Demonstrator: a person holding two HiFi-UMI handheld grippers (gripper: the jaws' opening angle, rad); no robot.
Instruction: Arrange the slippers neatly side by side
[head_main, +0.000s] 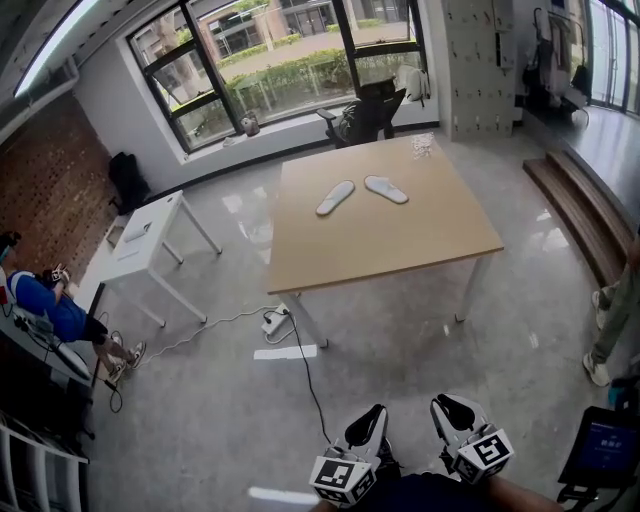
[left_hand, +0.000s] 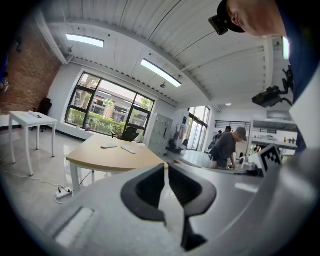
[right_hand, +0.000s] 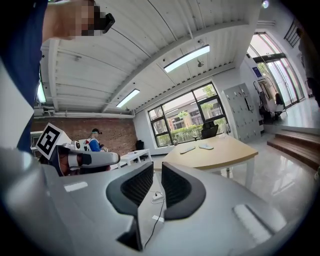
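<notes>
Two white slippers lie on the wooden table (head_main: 400, 250), splayed apart in a V: the left slipper (head_main: 335, 197) and the right slipper (head_main: 386, 189). Both grippers are held low at the bottom of the head view, well short of the table. My left gripper (head_main: 372, 413) has its tips touching, with nothing between them (left_hand: 166, 167). The jaws of my right gripper (head_main: 452, 405) stand a narrow gap apart and empty (right_hand: 157, 167). Far ahead, both gripper views show the slippers (left_hand: 109, 146) (right_hand: 187, 149) on the table.
A power strip (head_main: 275, 320) and its cable lie on the floor before the table. A small white table (head_main: 150, 240) stands at left, an office chair (head_main: 370, 112) behind the table, wooden steps (head_main: 580, 200) at right. A person sits at far left (head_main: 50, 305); another stands at right (head_main: 615, 320).
</notes>
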